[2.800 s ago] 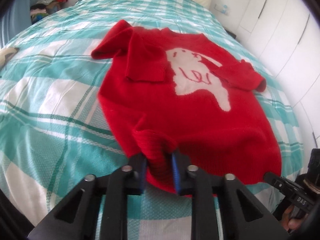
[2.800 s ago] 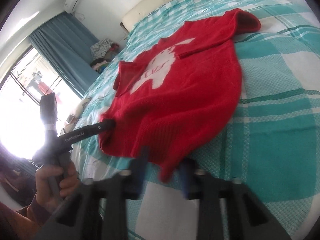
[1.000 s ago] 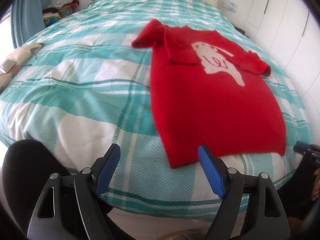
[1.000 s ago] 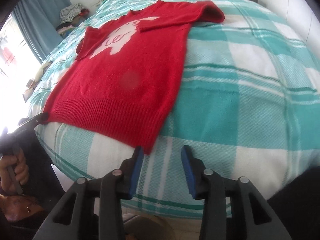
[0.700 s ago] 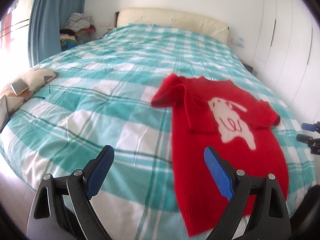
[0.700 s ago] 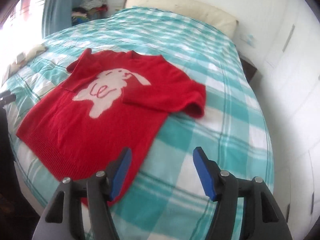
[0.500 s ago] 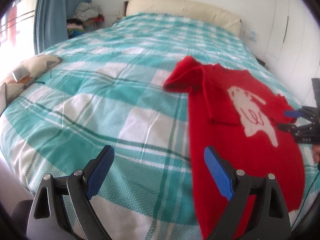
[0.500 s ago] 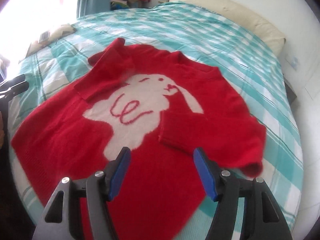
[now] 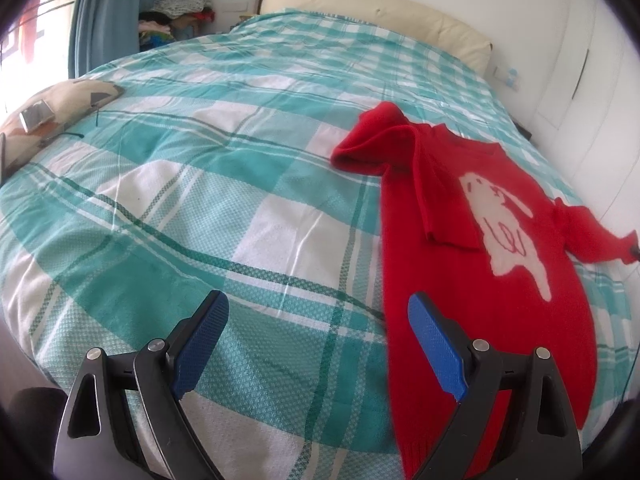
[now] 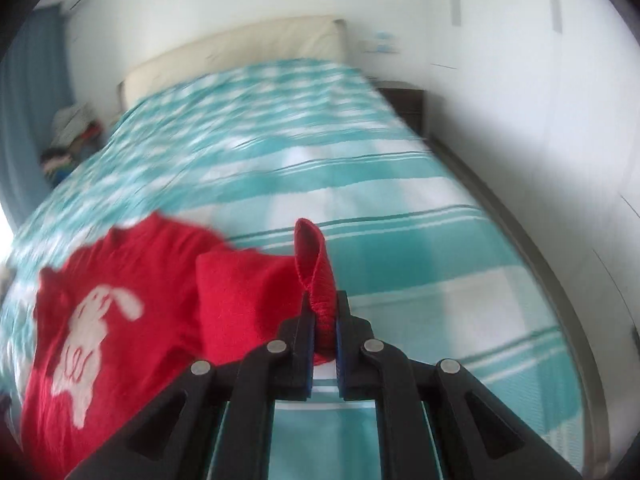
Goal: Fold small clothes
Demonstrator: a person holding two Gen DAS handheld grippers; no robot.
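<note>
Right gripper (image 10: 323, 322): nearest the lens, its blue-padded jaws are pinched tight on the cuff (image 10: 316, 268) of the red sweater's sleeve; the cuff stands up in a loop above the fingertips.

Left gripper (image 9: 318, 346): jaws spread wide, holding nothing, hovering over the bedspread (image 9: 200, 216) just beside the sweater's hem edge (the right-hand pad overlaps the red knit in the left wrist view; contact cannot be told).

Red sweater (image 9: 480, 248): lies face up on the right half of the bed, hem toward the camera, collar toward the headboard; a white rabbit motif (image 9: 504, 228) shows on the chest.

Near sleeve (image 9: 380, 148): bunched and folded over the shoulder, its end lying across the chest beside the rabbit.

Cushion (image 9: 52, 116): patterned, at the bed's far left edge, well apart from the sweater.

Headboard (image 9: 372, 12): cream, padded, against the white wall.

Curtain (image 9: 104, 12): blue, in the far left corner, with a pile of clothes (image 9: 176, 12) just beside it.
</note>
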